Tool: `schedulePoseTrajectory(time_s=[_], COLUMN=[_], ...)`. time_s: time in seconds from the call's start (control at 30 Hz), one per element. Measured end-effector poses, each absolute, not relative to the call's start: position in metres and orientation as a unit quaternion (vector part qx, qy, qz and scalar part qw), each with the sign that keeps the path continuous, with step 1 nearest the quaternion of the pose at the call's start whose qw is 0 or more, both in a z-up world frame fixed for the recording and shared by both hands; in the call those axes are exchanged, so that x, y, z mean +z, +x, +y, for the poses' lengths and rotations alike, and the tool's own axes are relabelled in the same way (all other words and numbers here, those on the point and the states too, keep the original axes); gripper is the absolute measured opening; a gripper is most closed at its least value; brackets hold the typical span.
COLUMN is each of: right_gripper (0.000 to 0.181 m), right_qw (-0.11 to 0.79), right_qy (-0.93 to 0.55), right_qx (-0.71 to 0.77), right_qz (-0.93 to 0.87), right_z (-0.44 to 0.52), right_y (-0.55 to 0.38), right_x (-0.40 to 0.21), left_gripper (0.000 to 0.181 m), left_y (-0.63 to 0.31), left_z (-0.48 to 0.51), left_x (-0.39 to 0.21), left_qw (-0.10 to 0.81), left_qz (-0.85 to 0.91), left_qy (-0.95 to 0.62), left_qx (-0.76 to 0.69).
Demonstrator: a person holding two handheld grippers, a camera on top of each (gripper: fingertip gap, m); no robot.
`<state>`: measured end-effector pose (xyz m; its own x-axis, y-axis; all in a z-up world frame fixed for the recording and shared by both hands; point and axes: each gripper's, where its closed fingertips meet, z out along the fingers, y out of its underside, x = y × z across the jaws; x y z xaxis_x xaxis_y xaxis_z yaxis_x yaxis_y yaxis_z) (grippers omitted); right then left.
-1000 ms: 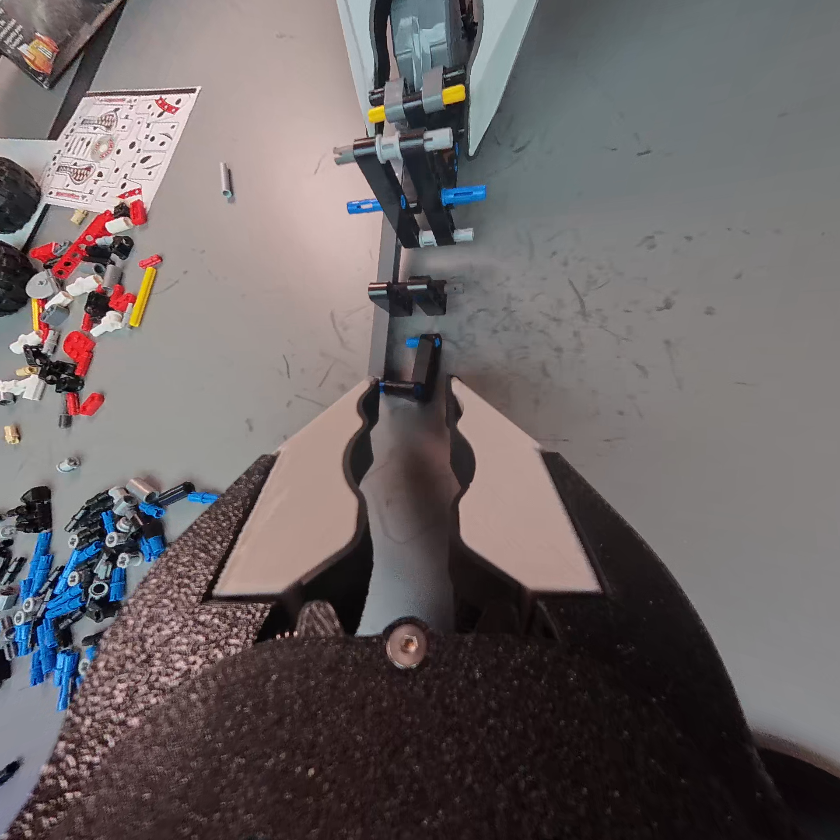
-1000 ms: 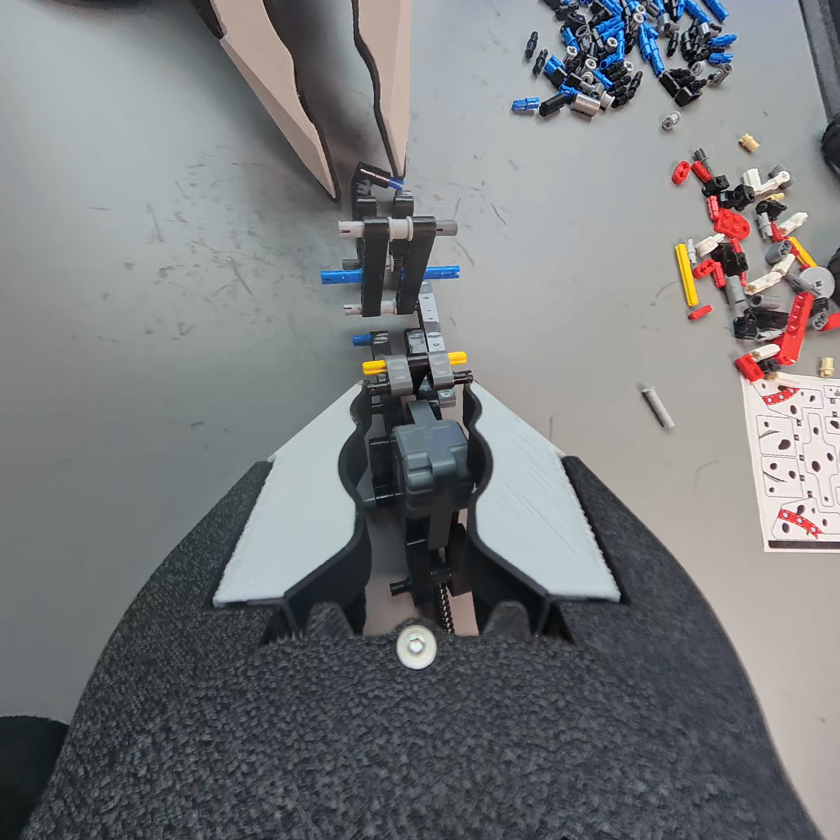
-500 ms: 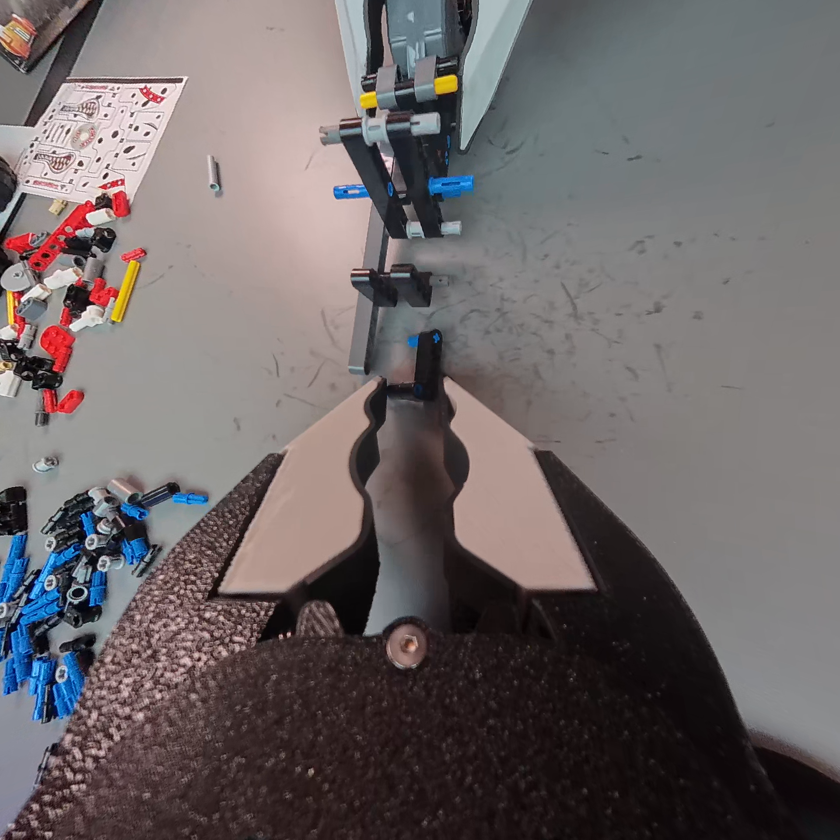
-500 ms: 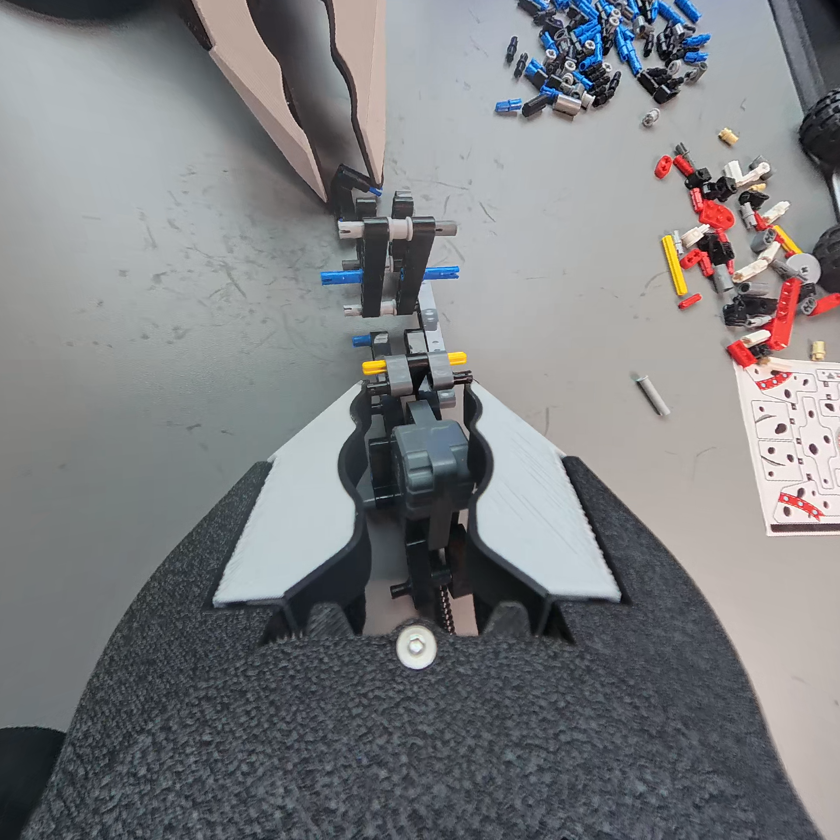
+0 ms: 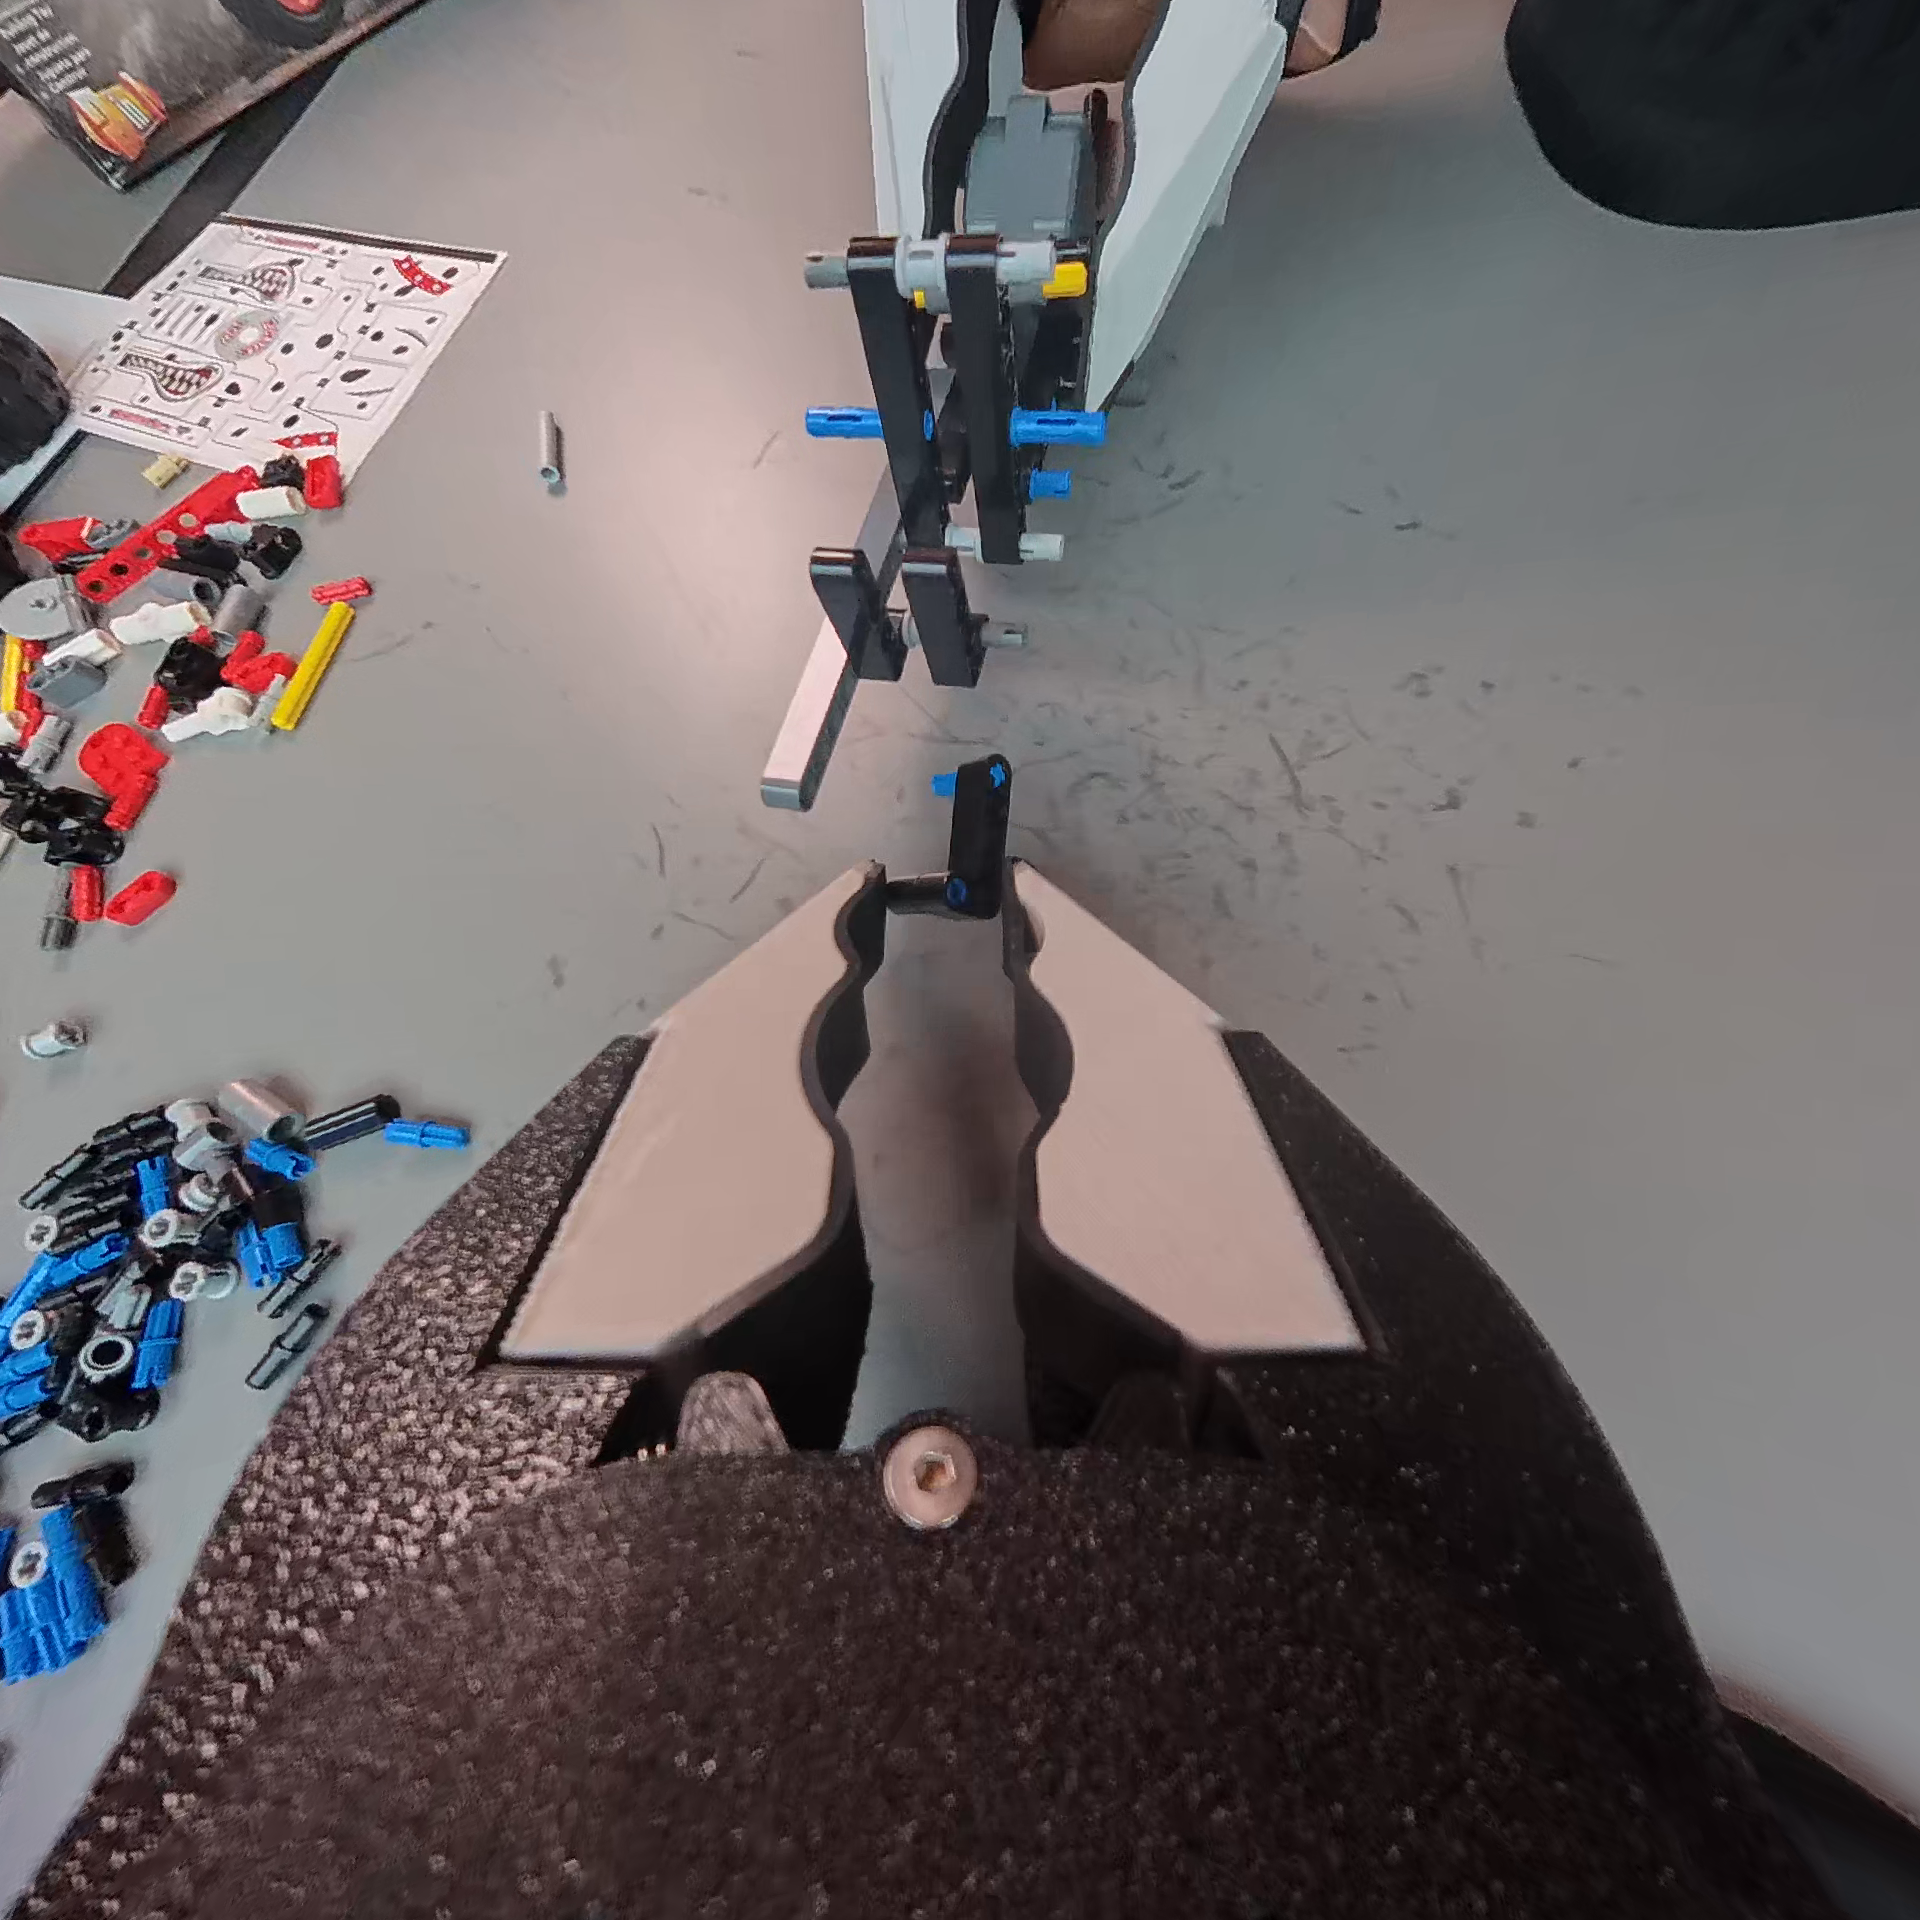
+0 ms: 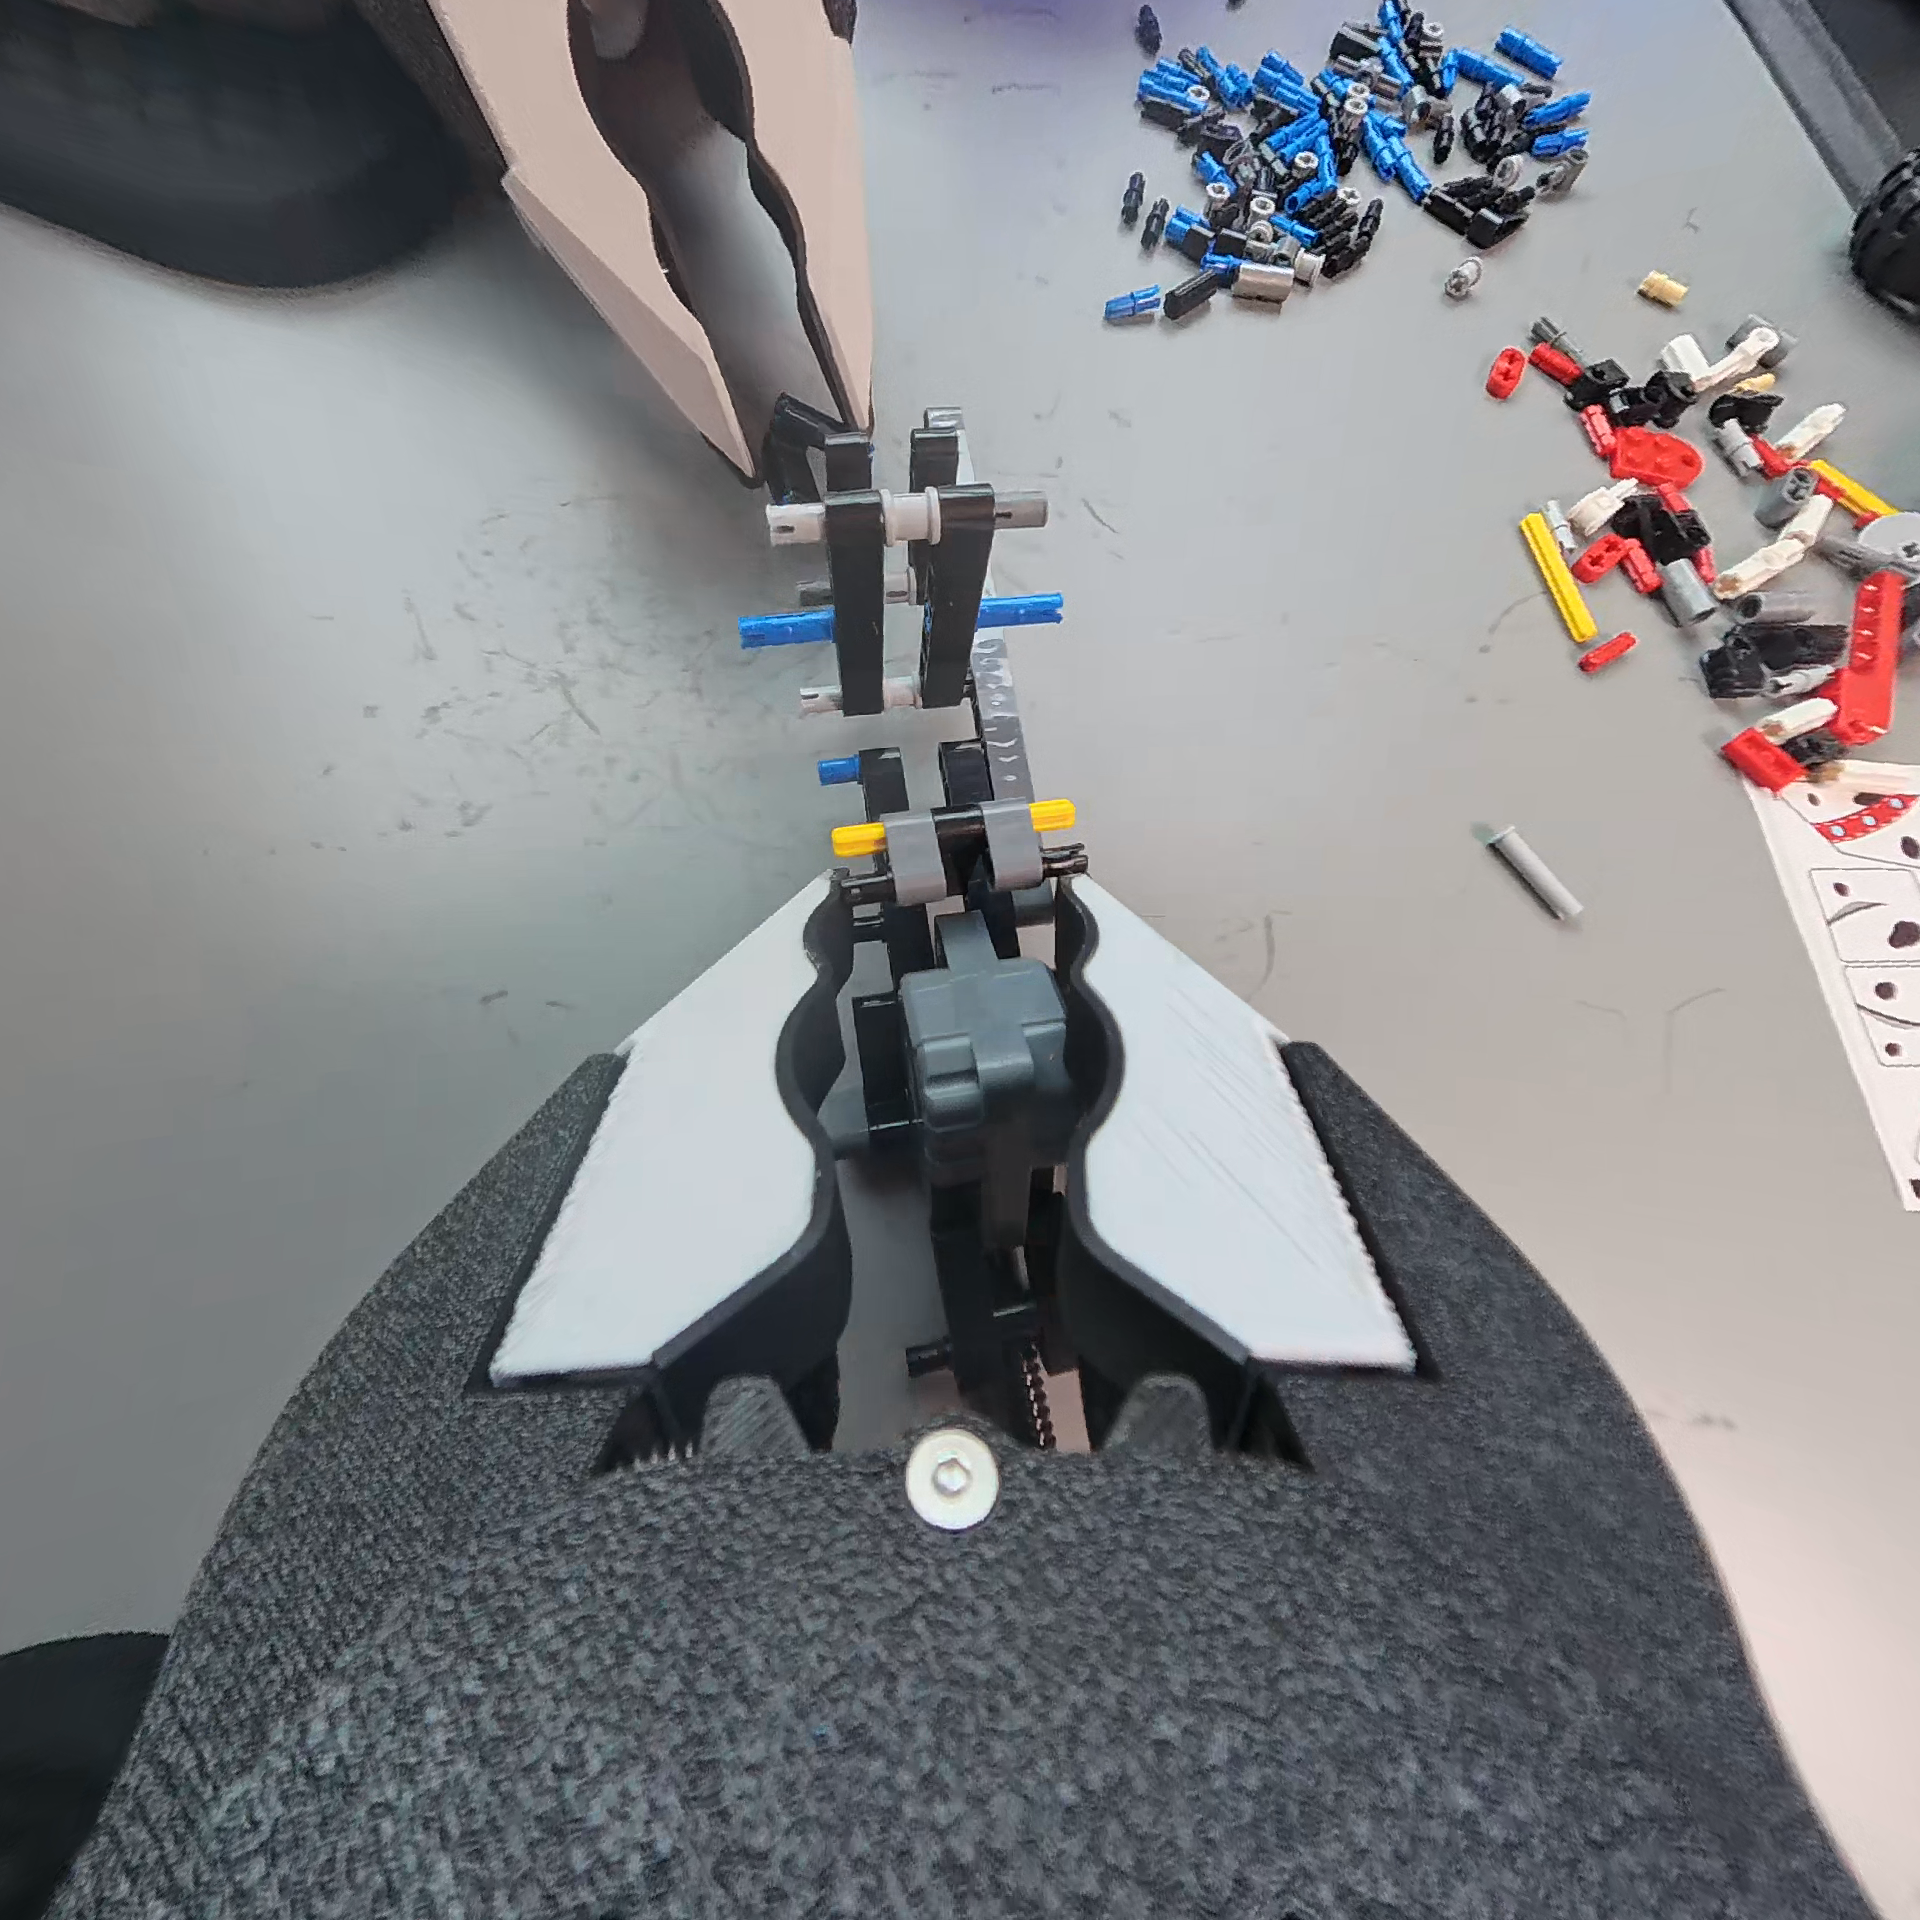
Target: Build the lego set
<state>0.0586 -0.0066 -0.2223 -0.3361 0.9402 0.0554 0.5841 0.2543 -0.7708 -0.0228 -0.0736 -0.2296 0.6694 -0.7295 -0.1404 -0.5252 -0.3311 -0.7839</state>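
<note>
Both claws lifted off the worktop [image 5: 1455,727] since a second ago. Left claw [image 5: 943,883] clenched on a black L-shaped liftarm [image 5: 977,836] with blue pins — just short of the chassis assembly [image 5: 961,416]. Right claw [image 6: 951,894] clamped on that assembly's dark grey motor block [image 6: 982,1039], held in the air. Loose parts pile [image 5: 135,1236] off to the left.

Left tool [image 5: 948,883] clamped at the very fingertips on a small black L-shaped piece [image 5: 971,840], beige fingers [image 5: 717,1132] nearly together, pointing toward the other tool. Right tool [image 6: 951,904] gripping the dark grey block end of the lego assembly [image 6: 914,613] deep between grey-white fingers [image 6: 1195,1132], held level above the tabletop [image 6: 312,727]. Tools facing each other tip to tip, left one also visible in the right wrist view at top [image 6: 800,436], close beside the assembly's far end.
</note>
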Motion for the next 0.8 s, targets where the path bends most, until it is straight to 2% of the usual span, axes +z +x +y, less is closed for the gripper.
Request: schedulePoseTrajectory(time_s=[0.37,0.8], right_gripper=[0.038,0.038], right_qw=[0.259,0.217], right_qy=[-0.511,-0.520], right_qx=[0.320,0.342], right_qz=[-0.755,-0.752], right_z=[-0.008,-0.019], right_y=[0.057,0.052], right_x=[-0.224,-0.222], left_gripper=[0.026,0.025], left_y=[-0.027,-0.032], left_z=[-0.066,-0.063], left_x=[-0.217,-0.221], left_qw=[0.477,0.470], left_qz=[0.434,0.439], left_qy=[-0.764,-0.765], left_qx=[0.000,0.030])
